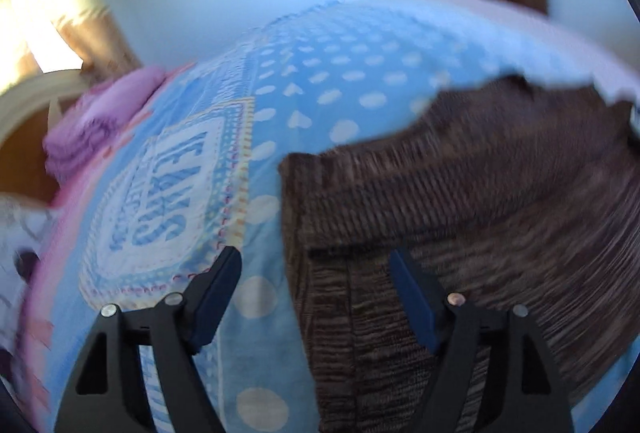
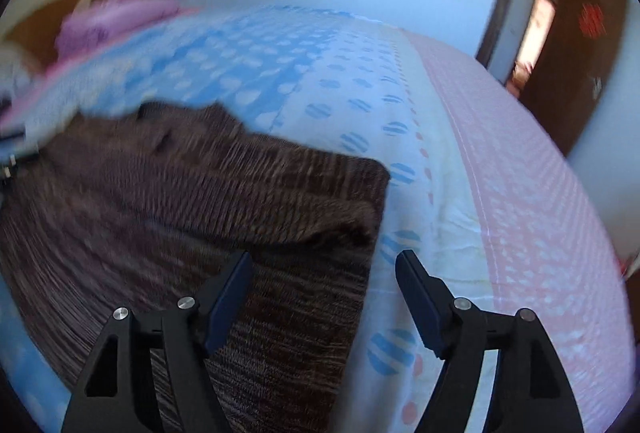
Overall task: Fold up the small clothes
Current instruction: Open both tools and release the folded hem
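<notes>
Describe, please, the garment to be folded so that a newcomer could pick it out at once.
Start from the bed's blue polka-dot bedspread. On it lies the brown ribbed knit garment, spread flat with one part folded over. It is the only dark, knitted thing there; the purple cloth near the headboard is smooth and pale.

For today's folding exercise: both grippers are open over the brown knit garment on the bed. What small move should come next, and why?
Probably lower both open grippers, left gripper and right gripper, onto the brown knit garment side edges and close: each straddles an edge, nothing is gripped, and one fold already lies across it.
</notes>
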Demonstrator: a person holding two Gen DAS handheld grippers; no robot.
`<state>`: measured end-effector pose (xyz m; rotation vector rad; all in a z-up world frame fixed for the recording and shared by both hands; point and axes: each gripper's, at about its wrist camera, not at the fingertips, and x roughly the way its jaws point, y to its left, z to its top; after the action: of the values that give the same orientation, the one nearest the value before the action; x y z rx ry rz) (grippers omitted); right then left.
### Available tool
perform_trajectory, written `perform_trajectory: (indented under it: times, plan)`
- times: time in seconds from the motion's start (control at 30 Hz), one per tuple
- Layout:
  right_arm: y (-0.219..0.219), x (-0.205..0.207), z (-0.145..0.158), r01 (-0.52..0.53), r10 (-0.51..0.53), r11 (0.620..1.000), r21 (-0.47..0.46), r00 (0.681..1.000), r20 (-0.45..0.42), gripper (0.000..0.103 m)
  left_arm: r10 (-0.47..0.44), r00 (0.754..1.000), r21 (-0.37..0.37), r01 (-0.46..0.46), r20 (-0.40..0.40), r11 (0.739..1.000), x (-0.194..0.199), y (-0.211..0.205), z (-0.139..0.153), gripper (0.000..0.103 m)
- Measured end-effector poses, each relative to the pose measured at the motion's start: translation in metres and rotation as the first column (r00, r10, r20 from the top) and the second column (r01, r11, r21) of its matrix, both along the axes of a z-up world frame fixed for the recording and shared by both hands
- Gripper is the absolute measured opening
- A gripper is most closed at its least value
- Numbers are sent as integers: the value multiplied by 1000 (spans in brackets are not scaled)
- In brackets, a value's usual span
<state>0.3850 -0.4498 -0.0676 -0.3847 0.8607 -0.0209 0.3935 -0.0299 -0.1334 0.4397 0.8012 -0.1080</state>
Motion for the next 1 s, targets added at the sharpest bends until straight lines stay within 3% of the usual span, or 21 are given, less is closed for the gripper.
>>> perform_trajectory:
  times: [0.07,0.13,0.2,0.27,0.33,0.47,0.53,0.67,0.73,0.77,0.8,0.83,0.87,0.97,1.0]
  plan:
    - [13,12,-2,-6,9,994,-112,1000,27,75,3,999,90,-7,52,996,11,-16,-3,81]
    - [16,36,7,16,-9,989,-144,999,45,75,36,996,132,-48,87,990,30,-22,4,81]
    - [9,58,27,89,-72,986,-141,989,126,75,141,984,91,-151,110,984,56,-12,21,81]
    - [-5,67,47,159,-145,985,-66,973,178,75,228,969,24,-231,93,973,73,5,34,81]
    - [-16,66,56,170,-169,985,11,969,178,75,277,959,-41,-275,55,961,79,25,42,82]
    - [-30,48,48,152,-156,988,37,976,149,75,274,961,-60,-271,36,961,65,49,37,82]
    - [-43,39,41,160,-172,982,101,977,125,75,275,961,-82,-272,22,959,57,57,33,82]
    - [-77,17,39,173,-212,920,353,974,76,75,263,965,-185,-256,10,949,31,59,28,82]
    - [-80,14,38,182,-221,891,416,974,46,73,252,968,-236,-242,13,941,25,56,29,82]
    - [-81,13,36,185,-220,881,435,975,30,65,237,971,-256,-227,12,940,24,51,30,82]
    - [-81,13,35,186,-215,878,441,976,17,58,220,975,-265,-209,12,941,25,47,29,79]
    - [-79,14,33,185,-209,881,435,978,6,45,196,981,-269,-186,10,945,26,41,29,73]
    - [-77,14,32,184,-205,883,431,979,2,41,174,985,-268,-166,3,949,29,35,27,69]
    - [-73,12,29,176,-198,876,450,980,4,41,156,986,-303,-169,-65,938,50,26,16,61]
    - [-72,11,28,177,-201,872,456,980,4,41,157,984,-322,-178,-88,930,53,27,13,52]
